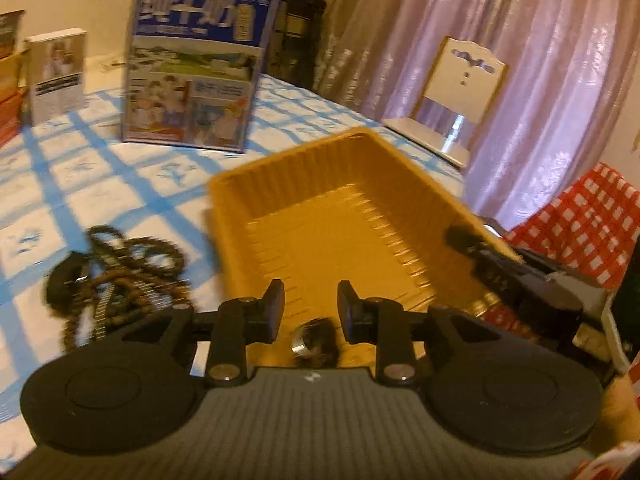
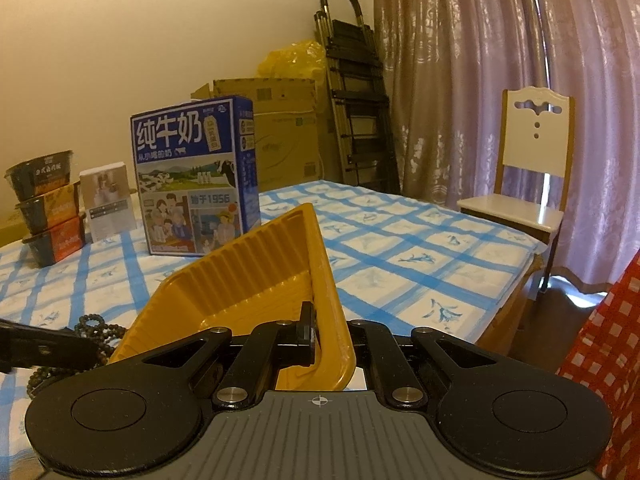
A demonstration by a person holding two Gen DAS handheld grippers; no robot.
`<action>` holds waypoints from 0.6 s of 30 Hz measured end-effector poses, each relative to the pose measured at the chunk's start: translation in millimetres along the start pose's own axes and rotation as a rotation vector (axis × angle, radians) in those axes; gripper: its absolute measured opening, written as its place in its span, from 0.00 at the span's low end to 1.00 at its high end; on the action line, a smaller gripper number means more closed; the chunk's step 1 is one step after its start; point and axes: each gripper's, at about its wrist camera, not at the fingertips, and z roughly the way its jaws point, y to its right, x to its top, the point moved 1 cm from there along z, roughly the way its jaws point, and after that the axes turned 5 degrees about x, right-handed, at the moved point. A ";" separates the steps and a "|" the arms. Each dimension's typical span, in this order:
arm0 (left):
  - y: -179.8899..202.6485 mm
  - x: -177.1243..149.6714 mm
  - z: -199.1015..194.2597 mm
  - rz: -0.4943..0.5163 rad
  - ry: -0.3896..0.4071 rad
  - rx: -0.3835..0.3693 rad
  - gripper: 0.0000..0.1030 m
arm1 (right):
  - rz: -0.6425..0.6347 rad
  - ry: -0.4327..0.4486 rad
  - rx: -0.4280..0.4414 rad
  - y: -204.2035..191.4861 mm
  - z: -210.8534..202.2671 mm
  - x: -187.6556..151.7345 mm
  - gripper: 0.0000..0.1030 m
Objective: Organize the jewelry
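A yellow plastic tray (image 1: 280, 192) sits on the blue-checked tablecloth. My left gripper (image 1: 311, 312) is open above the tray's near end, and a dark watch with a silver case (image 1: 314, 342) lies in the tray just below its fingers. A pile of brown bead strings and a metal-band watch (image 1: 116, 276) lies on the cloth left of the tray. My right gripper (image 2: 326, 334) is shut on the tray's near right rim (image 2: 324, 280); it shows as a black arm in the left wrist view (image 1: 516, 276). The beads show at the left in the right wrist view (image 2: 94, 330).
A blue milk carton box (image 1: 196, 68) and a small white box (image 1: 58, 74) stand at the back of the table. Stacked food bowls (image 2: 48, 208) stand at the far left. A white chair (image 2: 528, 184), a folded ladder (image 2: 356, 92) and curtains are beyond the table.
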 end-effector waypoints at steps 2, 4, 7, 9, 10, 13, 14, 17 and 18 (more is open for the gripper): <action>-13.6 -3.5 -5.0 -0.002 0.001 0.041 0.25 | -0.001 0.005 -0.015 1.1 -0.3 0.0 0.05; -25.2 -7.6 -7.3 0.000 -0.005 0.078 0.25 | 0.001 0.008 -0.031 3.4 -0.3 0.0 0.05; -40.6 -12.2 -4.0 -0.010 -0.028 0.127 0.25 | 0.009 0.012 -0.052 8.4 0.4 -0.4 0.05; -47.6 -14.8 -1.1 -0.010 -0.034 0.147 0.25 | 0.014 0.014 -0.062 12.0 0.7 -1.0 0.05; -50.0 -16.6 -0.6 -0.006 -0.034 0.155 0.25 | 0.017 0.016 -0.064 13.6 0.8 -1.4 0.05; -53.1 -20.7 3.7 0.009 -0.041 0.167 0.25 | 0.018 0.019 -0.067 15.4 1.8 -2.9 0.05; -53.8 -22.1 5.6 0.014 -0.044 0.168 0.25 | 0.019 0.019 -0.068 15.6 2.2 -3.1 0.05; -52.3 -24.1 14.6 0.033 -0.051 0.174 0.25 | 0.020 0.020 -0.067 16.2 3.0 -3.3 0.05; -51.0 -24.8 17.9 0.041 -0.054 0.176 0.25 | 0.020 0.020 -0.067 15.8 3.0 -3.5 0.05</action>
